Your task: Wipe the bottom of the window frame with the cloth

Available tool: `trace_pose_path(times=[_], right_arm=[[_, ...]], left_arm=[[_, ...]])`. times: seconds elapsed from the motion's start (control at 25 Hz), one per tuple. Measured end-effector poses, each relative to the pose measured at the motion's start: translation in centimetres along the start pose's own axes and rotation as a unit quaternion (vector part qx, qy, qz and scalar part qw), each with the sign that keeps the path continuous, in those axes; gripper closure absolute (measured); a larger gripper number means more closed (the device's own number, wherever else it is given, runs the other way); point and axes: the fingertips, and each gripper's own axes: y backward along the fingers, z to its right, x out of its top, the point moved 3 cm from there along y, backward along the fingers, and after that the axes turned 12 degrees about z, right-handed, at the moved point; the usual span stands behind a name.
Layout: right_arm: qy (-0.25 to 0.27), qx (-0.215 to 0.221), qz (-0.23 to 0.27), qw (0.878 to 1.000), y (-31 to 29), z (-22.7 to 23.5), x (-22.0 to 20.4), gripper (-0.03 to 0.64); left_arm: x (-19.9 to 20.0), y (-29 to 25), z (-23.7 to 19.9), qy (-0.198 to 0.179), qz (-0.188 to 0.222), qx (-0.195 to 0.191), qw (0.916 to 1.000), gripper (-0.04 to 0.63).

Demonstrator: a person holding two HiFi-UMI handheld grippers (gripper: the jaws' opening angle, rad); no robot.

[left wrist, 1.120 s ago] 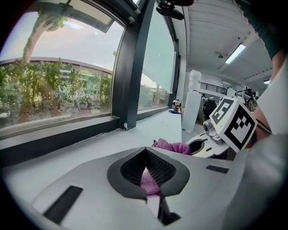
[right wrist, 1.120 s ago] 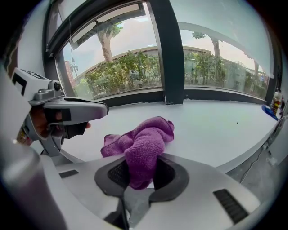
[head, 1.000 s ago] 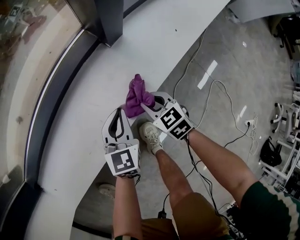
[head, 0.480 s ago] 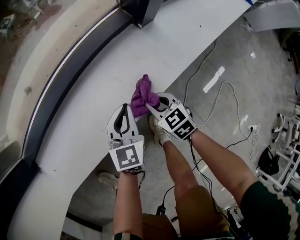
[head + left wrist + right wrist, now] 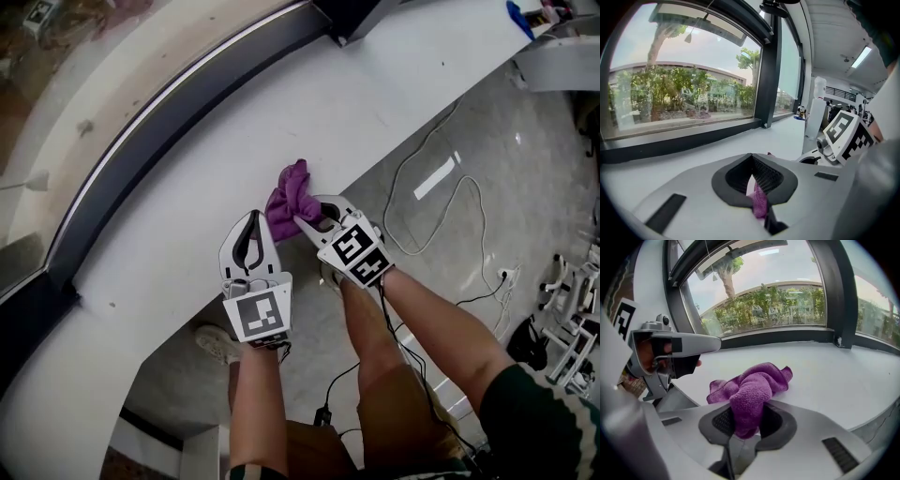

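A crumpled purple cloth (image 5: 292,194) lies on the white sill (image 5: 178,197), close to its inner edge. My right gripper (image 5: 302,218) is shut on the cloth's near end; in the right gripper view the cloth (image 5: 752,383) bulges out between the pads. My left gripper (image 5: 251,218) hovers just left of the cloth with its tips together, holding nothing I can make out. A sliver of purple shows through its pad gap (image 5: 758,202). The dark bottom rail of the window frame (image 5: 159,131) curves along the far side of the sill, well beyond both grippers.
A dark upright post (image 5: 352,14) stands on the frame at the top. Cables (image 5: 441,187) trail over the glossy floor to the right. My legs and a shoe (image 5: 220,345) are under the sill's edge. Metal equipment (image 5: 572,319) stands at far right.
Both grippers and the cloth have shifted along the sill, away from the upright post. The right gripper still holds the cloth, and the left stays shut beside it.
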Motion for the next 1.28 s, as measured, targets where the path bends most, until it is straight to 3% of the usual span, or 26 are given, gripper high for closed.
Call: trace_pose_path(times=[0.72,1.28], right_arm=[[0.034,0.063,-0.042,0.997,-4.9,-9.6,0.9,0.518],[0.062,0.121,-0.074,0.988,-9.3,-18.6,1.5,0.518]], left_arm=[[-1.1,8.1,-8.6,0.006,-0.003,0.073,0.9973,0.588],[-2.7,15.4,-15.0,0.03,-0.004,0.136,0.9902,0.588]])
